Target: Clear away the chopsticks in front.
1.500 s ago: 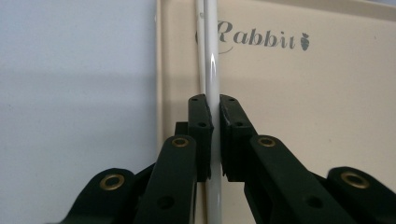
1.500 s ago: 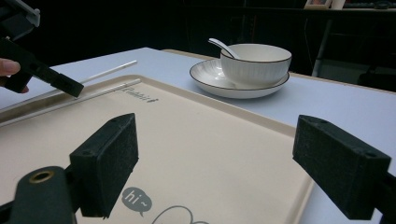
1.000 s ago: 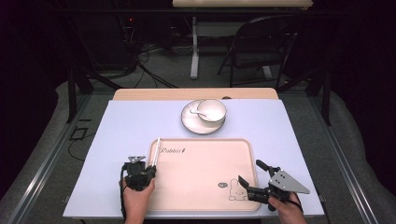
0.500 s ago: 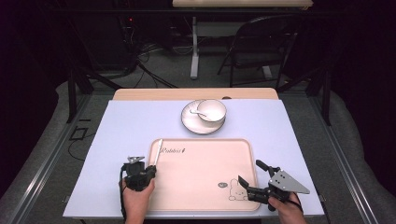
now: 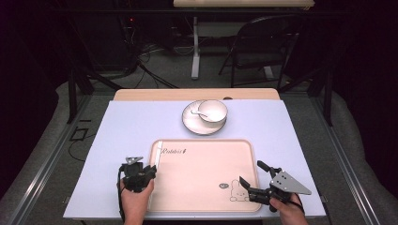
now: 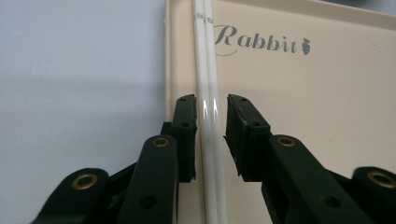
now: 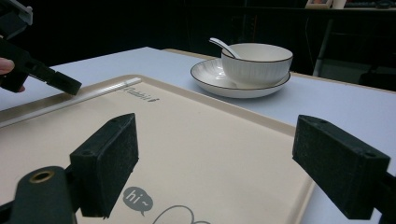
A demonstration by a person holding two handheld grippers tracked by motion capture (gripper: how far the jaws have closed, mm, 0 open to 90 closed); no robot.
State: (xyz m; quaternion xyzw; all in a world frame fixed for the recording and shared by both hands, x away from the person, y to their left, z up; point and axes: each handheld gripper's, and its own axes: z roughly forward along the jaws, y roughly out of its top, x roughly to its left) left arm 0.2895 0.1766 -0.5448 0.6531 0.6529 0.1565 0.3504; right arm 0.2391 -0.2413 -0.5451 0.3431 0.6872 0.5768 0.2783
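A: How is the scene lit?
B: Table [image 5: 131,126] brightly and evenly lit from above; surroundings dark.
A: Sharpness?
B: Glare streaks on chopsticks [image 6: 208,112]; near jaws softly blurred; high view slightly grainy.

I see chopsticks [image 6: 208,93]: white glossy pair, thin, side by side, touching along length. Lying flat on tray [image 5: 206,187], along its left edge, just inside rim. Small grey marks near far ends. Ends reach tray's far left corner, beside "Rabbit" lettering. Tray beige, rectangular, rounded corners, flat on table; rabbit drawing at near right corner.
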